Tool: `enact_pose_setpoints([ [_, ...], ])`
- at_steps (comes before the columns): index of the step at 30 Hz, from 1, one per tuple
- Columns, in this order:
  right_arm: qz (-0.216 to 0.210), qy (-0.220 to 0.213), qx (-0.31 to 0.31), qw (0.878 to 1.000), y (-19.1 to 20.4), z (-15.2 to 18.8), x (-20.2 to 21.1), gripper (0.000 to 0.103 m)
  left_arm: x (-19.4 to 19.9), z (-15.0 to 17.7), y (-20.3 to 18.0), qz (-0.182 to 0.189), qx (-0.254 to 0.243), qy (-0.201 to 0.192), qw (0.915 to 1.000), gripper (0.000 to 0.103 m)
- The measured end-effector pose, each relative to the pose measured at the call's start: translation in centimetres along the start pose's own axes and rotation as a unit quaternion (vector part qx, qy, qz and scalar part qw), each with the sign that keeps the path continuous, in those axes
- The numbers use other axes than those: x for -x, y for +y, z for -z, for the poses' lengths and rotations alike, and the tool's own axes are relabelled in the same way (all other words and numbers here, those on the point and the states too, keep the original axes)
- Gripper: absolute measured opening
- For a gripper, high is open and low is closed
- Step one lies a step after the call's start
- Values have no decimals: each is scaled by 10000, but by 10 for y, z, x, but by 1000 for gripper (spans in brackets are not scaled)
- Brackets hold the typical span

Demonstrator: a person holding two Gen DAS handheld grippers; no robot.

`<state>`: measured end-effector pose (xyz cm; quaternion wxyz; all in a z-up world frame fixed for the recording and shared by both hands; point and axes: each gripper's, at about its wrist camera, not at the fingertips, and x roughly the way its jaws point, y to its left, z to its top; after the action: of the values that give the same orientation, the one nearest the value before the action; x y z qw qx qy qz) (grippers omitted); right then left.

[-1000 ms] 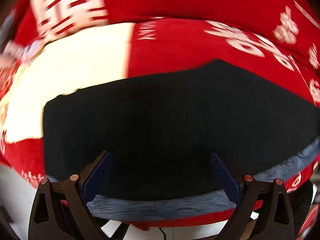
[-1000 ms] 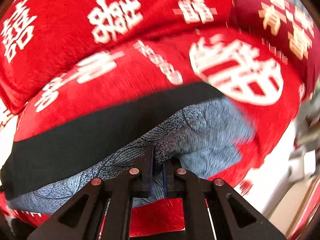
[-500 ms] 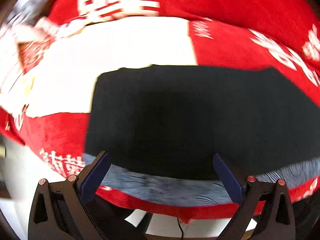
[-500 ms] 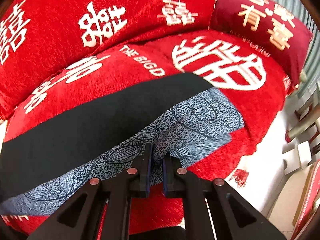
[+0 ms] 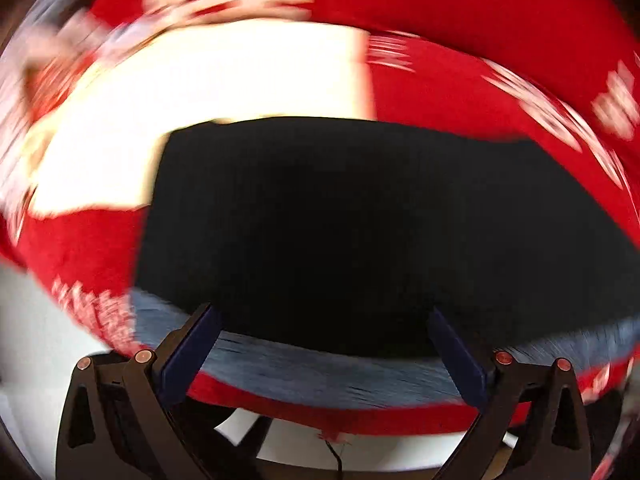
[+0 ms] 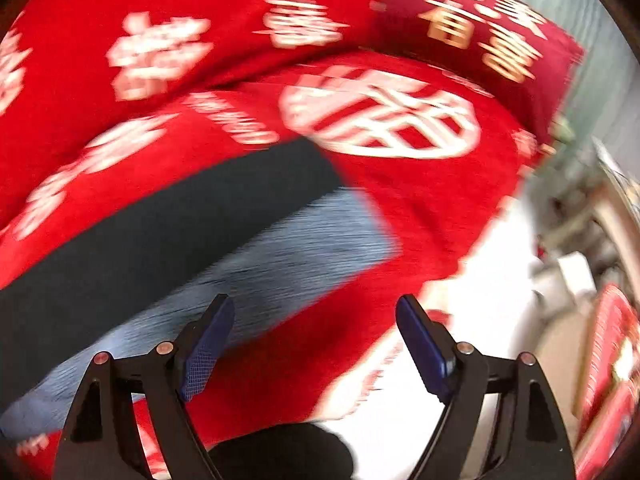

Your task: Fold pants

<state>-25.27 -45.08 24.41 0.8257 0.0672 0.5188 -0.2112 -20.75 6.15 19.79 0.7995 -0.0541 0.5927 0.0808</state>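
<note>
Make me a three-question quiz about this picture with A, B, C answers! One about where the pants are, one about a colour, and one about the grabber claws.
1. Where do the pants lie?
A. on the red cover
B. on a wooden floor
C. in a basket

2. What colour is the patterned strip along the pants' near edge?
A. yellow
B. blue-grey
C. green

3. How does the right gripper stand?
A. shut on the pants
B. shut on a pillow
C. open, holding nothing

Answers:
1 A: the red cover with white characters shows all round the dark cloth.
2 B: the strip beside the black part is blue-grey.
3 C: its jaws have just opened and stand wide apart, with no cloth pinched between them.
</note>
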Motion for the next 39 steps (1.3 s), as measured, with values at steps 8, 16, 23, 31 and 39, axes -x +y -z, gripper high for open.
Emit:
enact_pose_setpoints([
  [8,-1695,47,2209,9604,192,55,40,86,19,46,-92,99,-1346,-72,9908,103],
  [16,-1475,-37,2854,9470,242,77,28,86,-19,43,-78,-294,-1040,31,9941,103],
  [23,-620,5,2153,9746,162,44,2,93,-32,52,-29,-124,-476,250,9985,103],
  [31,-529,476,816,9941,47,6,-41,102,-43,62,76,179,922,666,9933,103],
  [39,67,554,315,9979,-9,-18,-59,102,-24,76,152,-467,1763,656,9810,103],
])
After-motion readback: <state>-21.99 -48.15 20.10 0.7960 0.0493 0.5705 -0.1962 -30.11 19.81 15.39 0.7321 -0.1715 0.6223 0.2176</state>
